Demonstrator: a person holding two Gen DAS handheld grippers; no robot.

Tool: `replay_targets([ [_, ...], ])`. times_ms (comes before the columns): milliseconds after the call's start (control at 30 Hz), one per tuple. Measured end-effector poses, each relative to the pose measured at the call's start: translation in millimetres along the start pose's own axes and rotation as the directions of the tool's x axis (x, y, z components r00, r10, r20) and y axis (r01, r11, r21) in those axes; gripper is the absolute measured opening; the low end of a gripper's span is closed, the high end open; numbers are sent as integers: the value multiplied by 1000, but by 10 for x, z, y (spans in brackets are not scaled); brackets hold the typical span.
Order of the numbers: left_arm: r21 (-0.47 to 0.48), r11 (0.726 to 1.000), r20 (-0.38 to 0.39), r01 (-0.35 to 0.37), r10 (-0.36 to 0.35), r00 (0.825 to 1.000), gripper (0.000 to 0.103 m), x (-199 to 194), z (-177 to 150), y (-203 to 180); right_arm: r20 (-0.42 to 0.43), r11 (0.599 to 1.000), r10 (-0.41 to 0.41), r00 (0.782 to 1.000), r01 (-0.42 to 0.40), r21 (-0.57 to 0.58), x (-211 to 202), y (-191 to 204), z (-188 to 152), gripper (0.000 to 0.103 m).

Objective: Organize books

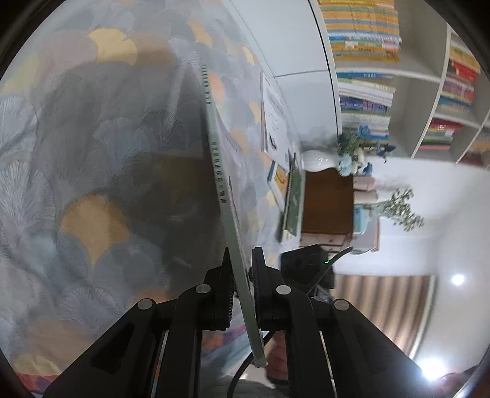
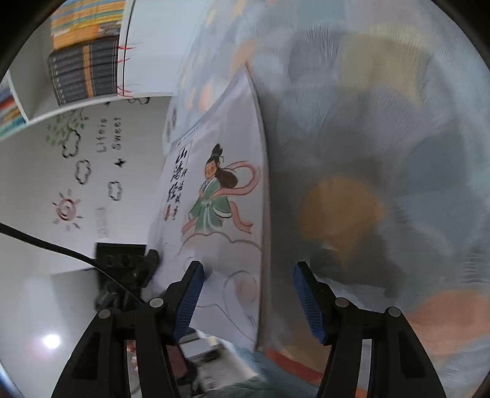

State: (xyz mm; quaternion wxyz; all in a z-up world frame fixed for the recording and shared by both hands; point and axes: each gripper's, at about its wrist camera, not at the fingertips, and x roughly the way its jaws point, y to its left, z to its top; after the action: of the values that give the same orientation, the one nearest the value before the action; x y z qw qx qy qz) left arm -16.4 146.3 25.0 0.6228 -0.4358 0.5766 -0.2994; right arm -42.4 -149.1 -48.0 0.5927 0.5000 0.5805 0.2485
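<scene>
1. The left gripper [image 1: 242,269] has its jaws clamped on the edge of a thin pale-green paperback book [image 1: 220,183], which stands on edge and runs away from the camera.
2. The book rests against a tabletop covered by a grey-blue cloth with fan-shaped leaf prints [image 1: 101,159].
3. The right gripper [image 2: 248,284] has its jaws apart, with nothing pressed between the blue ribbed pads [image 2: 191,294].
4. In the right wrist view, the book's white front cover with a green-robed cartoon figure [image 2: 220,196] lies just beyond the left pad, whether touching it cannot be told.
5. White shelves of stacked colourful books [image 1: 364,27] stand in the background.
6. A brown wooden box [image 1: 327,208] sits farther along the tabletop, with a white vase of blue flowers [image 1: 321,159] beside it.
</scene>
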Motion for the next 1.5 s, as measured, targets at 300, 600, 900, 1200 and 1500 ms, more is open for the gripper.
replay_targets([
  [300,107,992,38,-67,63,997,7,-208,83,-178,78,963,-95,992,112,-244,168,637,-124,39],
  [600,236,971,185,-48,4,983,9,-1204,386,-451,239,732,-220,946,322,-601,578,2043,-396,39],
  [900,267,948,362,-172,67,930,9,-2506,732,-231,215,628,-192,957,288,-723,1793,3035,-541,39],
  [1200,174,943,385,-285,202,901,10,-2918,1030,418,130,653,-280,951,288,-700,2953,3132,-420,40],
  [1500,115,958,362,-263,206,909,10,-2959,1207,845,145,620,-361,921,353,-701,3277,3038,-305,40],
])
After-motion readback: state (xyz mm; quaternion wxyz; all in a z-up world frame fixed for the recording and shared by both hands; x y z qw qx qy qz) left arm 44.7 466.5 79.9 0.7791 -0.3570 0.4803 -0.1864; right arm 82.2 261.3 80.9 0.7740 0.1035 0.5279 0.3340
